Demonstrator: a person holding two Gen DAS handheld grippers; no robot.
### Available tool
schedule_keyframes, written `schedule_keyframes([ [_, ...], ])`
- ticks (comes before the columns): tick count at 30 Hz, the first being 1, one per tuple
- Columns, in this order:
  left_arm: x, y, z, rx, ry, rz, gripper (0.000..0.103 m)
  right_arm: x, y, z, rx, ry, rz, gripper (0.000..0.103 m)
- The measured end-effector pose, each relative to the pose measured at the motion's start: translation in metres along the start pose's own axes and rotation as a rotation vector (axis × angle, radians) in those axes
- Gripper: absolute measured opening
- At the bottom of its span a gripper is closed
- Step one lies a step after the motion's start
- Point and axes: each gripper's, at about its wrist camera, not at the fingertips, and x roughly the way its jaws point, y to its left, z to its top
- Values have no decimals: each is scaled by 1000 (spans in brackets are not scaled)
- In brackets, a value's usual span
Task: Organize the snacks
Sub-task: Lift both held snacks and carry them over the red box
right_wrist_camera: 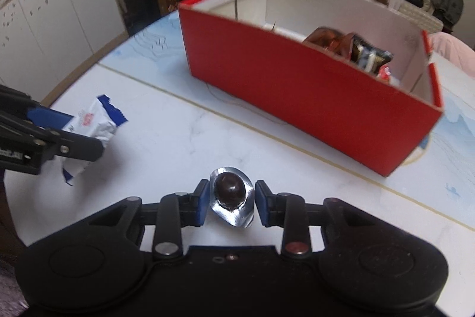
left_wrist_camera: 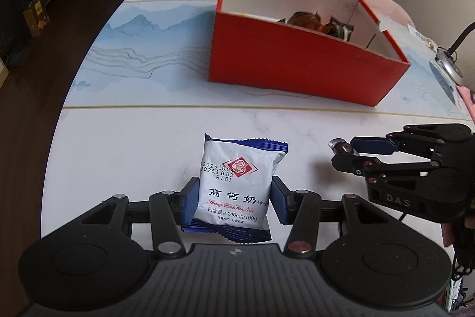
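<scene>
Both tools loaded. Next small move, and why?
Probably carry the right tool up and forward over the red box near wall. It is shut on the foil-wrapped dark snack, the box top is open with packets already inside, and the left tool grips the white biscuit packet, which can follow.

Box (left_wrist_camera: pixel 297 61) on table (left_wrist_camera: pixel 124 138), snack packets (right_wrist_camera: pixel 356 49) inside; biscuit packet (left_wrist_camera: pixel 237 183) nearer, candy (right_wrist_camera: pixel 230 192) probably right.

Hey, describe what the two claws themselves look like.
Both are black linkage frames with silver and copper pivot pins and blue pads on the fingers. The right claw bears raised letters "DAS" and trails a thin dark cable. The left claw shows a ribbed grey body.
</scene>
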Motion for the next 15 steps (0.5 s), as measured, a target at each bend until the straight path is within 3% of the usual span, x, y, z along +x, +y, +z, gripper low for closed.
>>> schedule_keyframes([
  [15, -39, -36, 36, 64, -117, -27, 50, -70, -14, 33, 80, -180, -57, 32],
])
